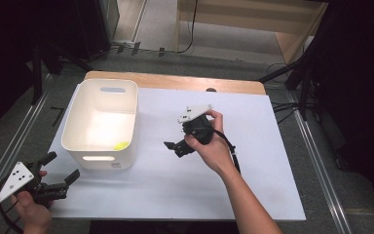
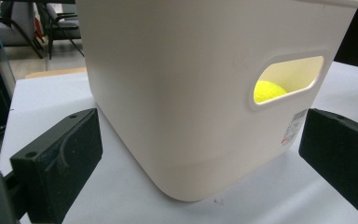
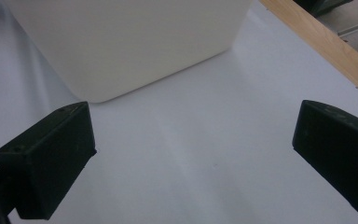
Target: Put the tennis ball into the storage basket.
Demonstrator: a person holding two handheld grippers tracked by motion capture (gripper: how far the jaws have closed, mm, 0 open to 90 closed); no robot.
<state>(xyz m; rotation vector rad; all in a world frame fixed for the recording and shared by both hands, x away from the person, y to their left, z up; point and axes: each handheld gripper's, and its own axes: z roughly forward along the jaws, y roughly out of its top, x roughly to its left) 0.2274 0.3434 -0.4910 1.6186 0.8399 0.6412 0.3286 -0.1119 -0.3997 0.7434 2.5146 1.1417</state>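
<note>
A white plastic bin (image 1: pixel 102 122) stands on the left part of the white tabletop (image 1: pixel 253 161). A yellow ball (image 1: pixel 121 145) lies in its near right corner. The ball (image 2: pixel 268 90) also glows through the handle slot of the bin (image 2: pixel 168 84) in the left gripper view. My left gripper (image 1: pixel 63 165) hovers at the table's near left corner, pointing at the bin, open with nothing in it (image 2: pixel 200 140). Held over the table's middle, my right gripper (image 1: pixel 175 147) faces the bin (image 3: pixel 130 42), open and empty (image 3: pixel 193 140).
A wooden strip (image 1: pixel 175 80) runs along the table's far edge, seen too as a wooden strip (image 3: pixel 326 42) in the right gripper view. Metal rails (image 1: pixel 316 161) flank the table on the floor. Dark stands (image 1: pixel 302 73) and cables sit at the back right, and dark chairs (image 2: pixel 56 23) behind the table.
</note>
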